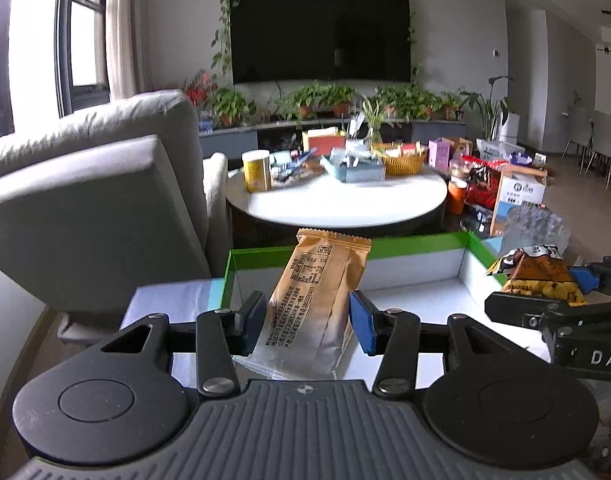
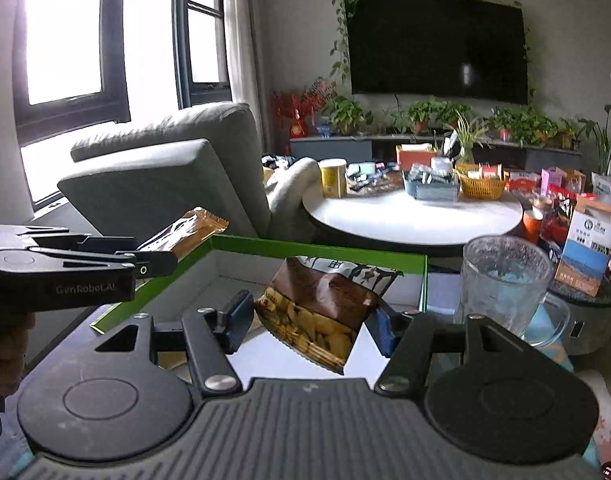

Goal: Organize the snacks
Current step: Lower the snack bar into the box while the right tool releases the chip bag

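Note:
My left gripper (image 1: 307, 322) is shut on a tan and clear snack packet (image 1: 317, 300), held upright above the near part of a green-rimmed white box (image 1: 421, 242). In the right wrist view that packet (image 2: 185, 232) pokes out of the left gripper (image 2: 161, 262) at the box's left rim (image 2: 305, 249). My right gripper (image 2: 311, 322) is shut on a brown bag of yellow chips (image 2: 325, 312), held tilted over the box's inside. The left wrist view shows the same chip bag (image 1: 541, 276) at the right, in the right gripper (image 1: 545, 294).
A grey armchair (image 1: 89, 200) stands to the left. Beyond the box is a round white table (image 1: 345, 200) with a yellow can (image 1: 257, 170), a basket (image 1: 405, 160) and several packets. A clear glass mug (image 2: 505, 280) stands right of the box, beside a carton (image 2: 589, 248).

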`<act>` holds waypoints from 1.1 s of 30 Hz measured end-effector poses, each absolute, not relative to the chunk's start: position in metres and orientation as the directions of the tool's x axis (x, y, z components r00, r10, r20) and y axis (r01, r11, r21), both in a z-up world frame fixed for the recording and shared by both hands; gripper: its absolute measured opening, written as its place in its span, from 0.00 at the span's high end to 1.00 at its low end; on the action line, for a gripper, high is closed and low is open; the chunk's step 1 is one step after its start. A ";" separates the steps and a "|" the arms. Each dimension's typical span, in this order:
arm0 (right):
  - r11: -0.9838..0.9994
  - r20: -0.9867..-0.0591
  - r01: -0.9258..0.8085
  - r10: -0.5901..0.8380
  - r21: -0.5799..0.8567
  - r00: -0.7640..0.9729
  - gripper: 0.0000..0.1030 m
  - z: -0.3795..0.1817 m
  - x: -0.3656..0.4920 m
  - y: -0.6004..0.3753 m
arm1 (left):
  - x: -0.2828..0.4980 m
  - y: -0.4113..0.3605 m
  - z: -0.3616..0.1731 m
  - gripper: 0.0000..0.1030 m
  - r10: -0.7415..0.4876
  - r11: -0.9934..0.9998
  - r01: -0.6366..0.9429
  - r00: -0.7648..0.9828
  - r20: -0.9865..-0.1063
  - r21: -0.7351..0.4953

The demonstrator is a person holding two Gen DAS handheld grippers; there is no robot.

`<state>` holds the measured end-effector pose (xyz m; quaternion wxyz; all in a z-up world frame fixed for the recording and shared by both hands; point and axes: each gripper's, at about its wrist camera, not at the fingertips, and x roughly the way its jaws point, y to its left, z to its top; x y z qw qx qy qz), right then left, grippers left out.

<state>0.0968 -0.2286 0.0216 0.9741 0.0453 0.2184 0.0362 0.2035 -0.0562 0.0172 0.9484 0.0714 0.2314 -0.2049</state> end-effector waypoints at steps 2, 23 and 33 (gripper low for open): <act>0.993 -0.439 -0.043 0.088 0.112 0.894 0.37 0.016 0.104 -0.231 | 0.212 -0.057 0.010 0.58 -0.350 0.908 0.418 0.801 -0.486 0.035; 0.988 -0.548 -0.022 0.102 0.151 0.830 0.27 -0.011 0.126 -0.230 | 0.224 -0.060 -0.021 0.57 -0.314 0.907 0.417 0.768 -0.558 0.063; 0.994 -0.540 -0.040 0.088 0.100 0.837 0.24 -0.011 0.103 -0.223 | 0.181 -0.029 -0.009 0.48 -0.326 0.905 0.421 0.770 -0.548 0.054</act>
